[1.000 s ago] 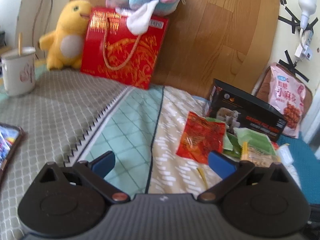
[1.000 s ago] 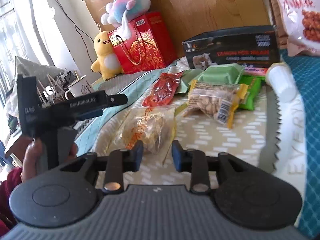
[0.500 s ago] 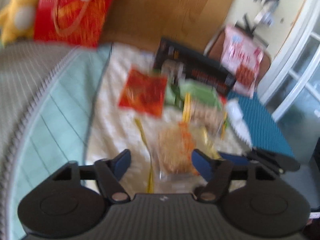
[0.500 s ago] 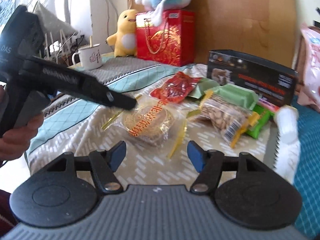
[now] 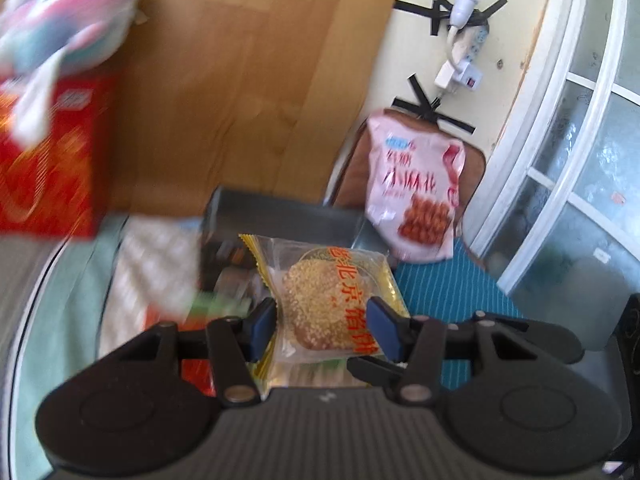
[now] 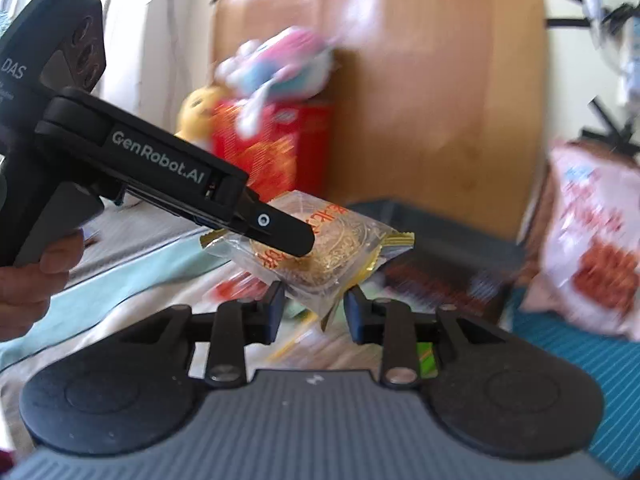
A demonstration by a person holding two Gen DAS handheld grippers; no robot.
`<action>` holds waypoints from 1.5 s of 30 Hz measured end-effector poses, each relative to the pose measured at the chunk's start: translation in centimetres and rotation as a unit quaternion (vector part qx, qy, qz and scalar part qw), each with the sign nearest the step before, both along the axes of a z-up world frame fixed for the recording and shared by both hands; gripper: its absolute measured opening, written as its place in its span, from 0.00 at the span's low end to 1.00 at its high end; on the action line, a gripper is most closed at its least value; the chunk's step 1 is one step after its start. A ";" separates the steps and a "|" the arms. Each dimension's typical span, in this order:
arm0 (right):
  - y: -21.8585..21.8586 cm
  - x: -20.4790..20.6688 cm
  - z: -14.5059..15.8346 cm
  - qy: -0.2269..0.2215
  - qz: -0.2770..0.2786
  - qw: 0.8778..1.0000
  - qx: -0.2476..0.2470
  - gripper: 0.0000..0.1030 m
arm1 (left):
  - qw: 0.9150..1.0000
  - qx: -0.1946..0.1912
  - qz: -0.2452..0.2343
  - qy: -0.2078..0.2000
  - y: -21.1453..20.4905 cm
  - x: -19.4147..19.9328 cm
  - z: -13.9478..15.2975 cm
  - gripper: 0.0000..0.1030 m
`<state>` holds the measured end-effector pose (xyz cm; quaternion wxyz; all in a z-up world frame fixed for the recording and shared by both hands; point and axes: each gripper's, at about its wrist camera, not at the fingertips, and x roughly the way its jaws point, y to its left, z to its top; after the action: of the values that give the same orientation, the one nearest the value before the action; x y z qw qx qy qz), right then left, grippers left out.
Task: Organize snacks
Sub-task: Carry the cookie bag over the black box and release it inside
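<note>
A round sesame-crusted cake sealed in a clear plastic wrapper with orange Chinese lettering and gold crimped ends [image 5: 326,304] is lifted off the bed, pinched between the blue pads of the left gripper [image 5: 323,326], whose jaws press on the wrapper from both sides. In the right wrist view the same cake [image 6: 320,240] hangs in the air under the black left gripper [image 6: 280,236], which bears white lettering and is held by a person's hand [image 6: 36,276] at the left edge. The right gripper [image 6: 314,312] sits just below and in front of the cake with its jaws partly spread, the wrapper's lower corner dipping into the gap between them; whether the pads touch it cannot be told. Behind the cake lies a long black cardboard box [image 5: 280,216], and beyond it a pink printed snack bag [image 5: 416,196] leans against a brown chair back. Below the cake, blurred green and red packets [image 5: 208,308] lie on the patterned bed cover [image 5: 152,264]. A red gift bag with gold print [image 5: 48,168] stands at the left against a wooden board [image 5: 240,80], with a pink and blue plush toy [image 5: 60,28] on top and a yellow plush toy [image 6: 198,114] beside it
</note>
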<state>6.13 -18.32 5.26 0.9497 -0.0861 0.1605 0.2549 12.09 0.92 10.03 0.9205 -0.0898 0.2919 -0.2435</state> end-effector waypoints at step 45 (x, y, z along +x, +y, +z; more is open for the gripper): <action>-10.8 7.8 -3.5 0.126 -0.123 0.976 0.126 0.31 | 0.992 0.009 0.116 0.046 3.8 4.5 -5.5 0.55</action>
<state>13.95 -29.12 1.79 0.9490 0.0872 0.2554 0.1630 16.63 4.71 4.58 0.9288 -0.1257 0.3242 -0.1284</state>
